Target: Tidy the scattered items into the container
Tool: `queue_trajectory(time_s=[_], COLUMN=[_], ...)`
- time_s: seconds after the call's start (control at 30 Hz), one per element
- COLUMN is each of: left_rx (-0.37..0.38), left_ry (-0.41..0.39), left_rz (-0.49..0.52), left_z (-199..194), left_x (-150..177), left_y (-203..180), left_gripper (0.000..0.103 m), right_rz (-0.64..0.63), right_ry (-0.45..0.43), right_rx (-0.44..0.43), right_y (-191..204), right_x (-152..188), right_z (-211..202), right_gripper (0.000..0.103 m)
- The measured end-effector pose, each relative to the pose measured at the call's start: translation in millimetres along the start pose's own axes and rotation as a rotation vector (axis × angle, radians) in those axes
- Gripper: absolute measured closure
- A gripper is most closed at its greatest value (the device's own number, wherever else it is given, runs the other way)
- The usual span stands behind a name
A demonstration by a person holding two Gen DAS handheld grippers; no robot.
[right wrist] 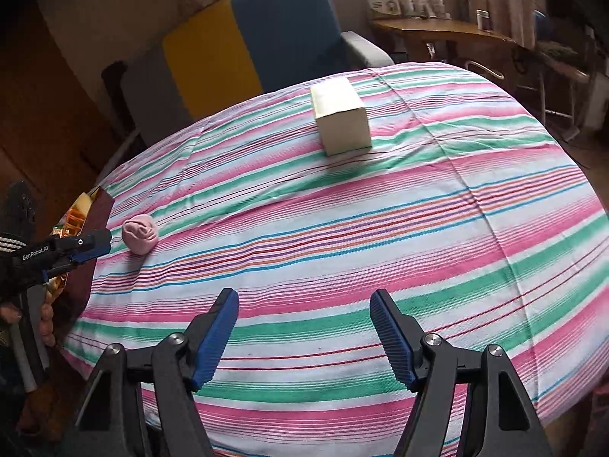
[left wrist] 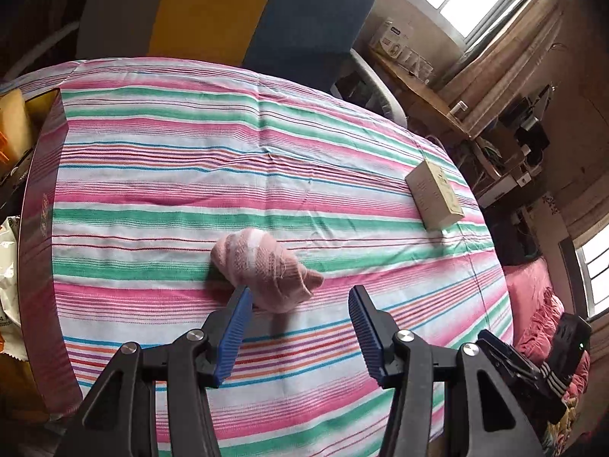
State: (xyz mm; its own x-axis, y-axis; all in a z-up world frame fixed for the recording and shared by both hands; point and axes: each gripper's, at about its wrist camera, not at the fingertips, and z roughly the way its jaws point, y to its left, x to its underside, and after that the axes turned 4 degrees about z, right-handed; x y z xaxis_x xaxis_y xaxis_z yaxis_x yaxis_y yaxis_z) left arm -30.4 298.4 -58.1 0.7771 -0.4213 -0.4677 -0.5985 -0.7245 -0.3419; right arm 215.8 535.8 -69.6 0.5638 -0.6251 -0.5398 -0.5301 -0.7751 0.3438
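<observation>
I find my left gripper (left wrist: 300, 293) with jaws apart and empty just short of the rolled pink sock (left wrist: 266, 268) on the striped cloth (left wrist: 171, 175), my right gripper (right wrist: 304, 299) likewise apart and empty, the cream box (right wrist: 342, 118) well beyond.

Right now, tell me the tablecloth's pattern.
Pink, green and white stripes on the tablecloth, clearest from the right wrist.
</observation>
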Motion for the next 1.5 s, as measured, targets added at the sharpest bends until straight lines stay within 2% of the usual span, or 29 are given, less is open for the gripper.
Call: queue_trajectory(time_s=[0.17, 0.23, 0.4, 0.53, 0.77, 0.9, 0.93, 0.97, 1.07, 1.17, 1.37, 1.5], left_rx=[-0.136, -0.161, -0.147, -0.124, -0.089, -0.069, -0.063, -0.058, -0.043, -0.027, -0.012, -0.020], left_ry=[0.011, 0.009, 0.018, 0.015, -0.002, 0.005, 0.007, 0.007, -0.004, -0.001, 0.010, 0.016], left_rz=[0.007, 0.032, 0.176, 0.220, 0.188, 0.172, 0.175, 0.178, 0.199, 0.215, 0.212, 0.229], left_z=[22.8, 28.0, 28.5, 27.9, 30.7, 35.2, 36.7, 37.5, 33.9, 27.7, 5.7, -10.0], left_x=[-8.7, -8.7, -4.0, -3.3, -4.9, -5.7, -5.0, -4.0, 0.3, 6.9, 36.7, 58.8], left_y=[-4.0, -1.0, 4.9, 6.3, 12.5, 18.5, 19.2, 19.6, 17.7, 18.6, 25.3, 24.4], left_gripper=[0.049, 0.049, 0.049, 0.048, 0.047, 0.047, 0.047, 0.047, 0.051, 0.052, 0.052, 0.052], right_rz=[0.026, 0.033, 0.020, -0.017, -0.081, -0.112, -0.119, -0.125, -0.122, -0.137, -0.123, -0.132], right_ry=[-0.022, -0.031, -0.042, -0.093, -0.123, -0.102, -0.094, -0.084, -0.066, -0.046, -0.008, 0.007], right_rx=[-0.015, -0.011, 0.010, 0.056, 0.163, 0.235, 0.247, 0.256, 0.249, 0.210, 0.085, 0.032], right_y=[2.1, 2.8, 1.0, 1.3, 5.6, 7.9, 7.5, 7.1, 9.9, 21.7, 50.4, 71.0], right_x=[-2.2, -3.6, -16.6, -47.6, -111.0, -136.7, -140.8, -144.5, -142.8, -126.9, -68.8, -34.4], right_z=[7.5, 10.4, 21.6, 33.9, 79.4, 108.5, 113.5, 118.3, 119.5, 110.7, 84.1, 67.0], right_gripper=[0.031, 0.031, 0.031, 0.031, 0.021, 0.021, 0.029, 0.049, 0.049, 0.049, 0.049, 0.049])
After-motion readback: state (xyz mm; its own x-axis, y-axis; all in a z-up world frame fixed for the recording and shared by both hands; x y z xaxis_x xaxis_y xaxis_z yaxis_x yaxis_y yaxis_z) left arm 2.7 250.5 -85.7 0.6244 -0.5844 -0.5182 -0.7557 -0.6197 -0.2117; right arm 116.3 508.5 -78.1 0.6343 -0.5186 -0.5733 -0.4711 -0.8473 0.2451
